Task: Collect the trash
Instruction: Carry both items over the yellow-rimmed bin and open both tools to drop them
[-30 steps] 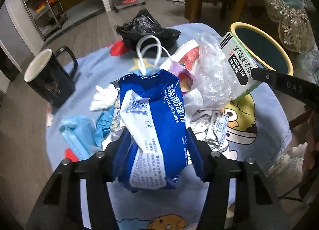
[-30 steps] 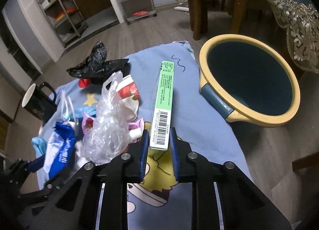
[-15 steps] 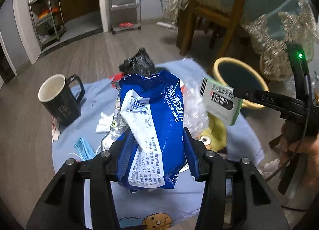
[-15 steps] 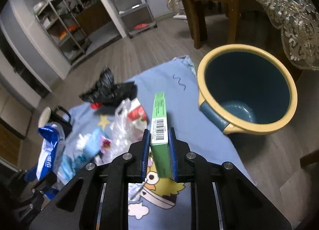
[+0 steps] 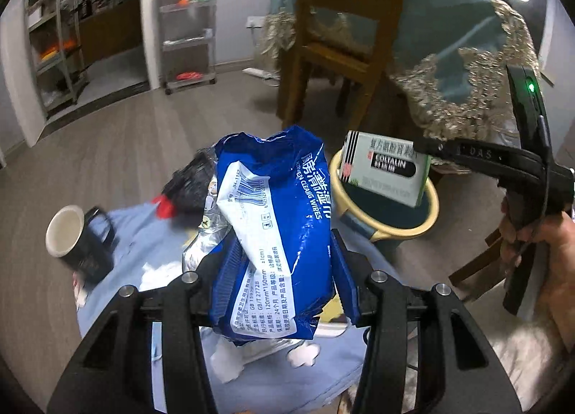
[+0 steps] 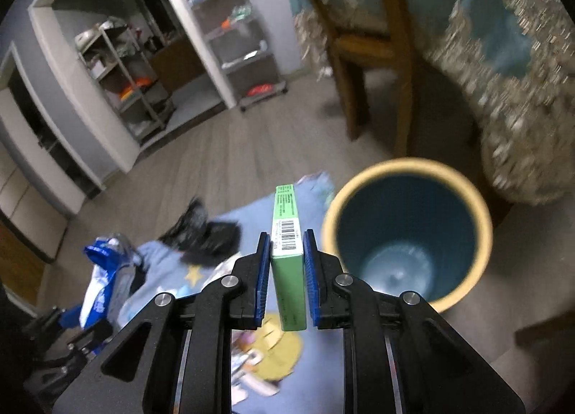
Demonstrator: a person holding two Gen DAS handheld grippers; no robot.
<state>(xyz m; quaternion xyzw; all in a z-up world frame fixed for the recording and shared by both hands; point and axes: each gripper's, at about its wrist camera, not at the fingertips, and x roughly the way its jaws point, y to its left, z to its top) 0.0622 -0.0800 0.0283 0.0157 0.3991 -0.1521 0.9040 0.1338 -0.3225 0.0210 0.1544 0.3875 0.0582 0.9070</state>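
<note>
Trash in both hands: the blue wipes pack (image 5: pixel 276 234) sits clamped in the left gripper (image 5: pixel 284 270), whose jaws closed in a bit further on it over the last sec and now pinch its crumpled lower half. The green box (image 6: pixel 287 252) stands on edge, squeezed narrow between the right gripper's (image 6: pixel 286 270) blue pads (image 6: pixel 264 281), barcode facing up. Both items hang higher than a sec ago, well clear of the blue cartoon blanket (image 5: pixel 143 231) where the pack lay among litter. On the blanket: white tissue scraps (image 5: pixel 230 360) near the left gripper, black mug (image 5: pixel 77 241) at the left edge, crumpled black bag (image 6: pixel 205 234) farther back. From the left wrist view, the box now hangs in front of the yellow-rimmed bin (image 6: pixel 406 231), a hand (image 5: pixel 546 259) gripping the tool at right; earlier it was over the blanket. Beyond: wooden chair (image 5: pixel 345 29), lace-edged tablecloth (image 5: pixel 463 91), wire shelves (image 6: pixel 125 80) at rear, more of the room showing than before.
</note>
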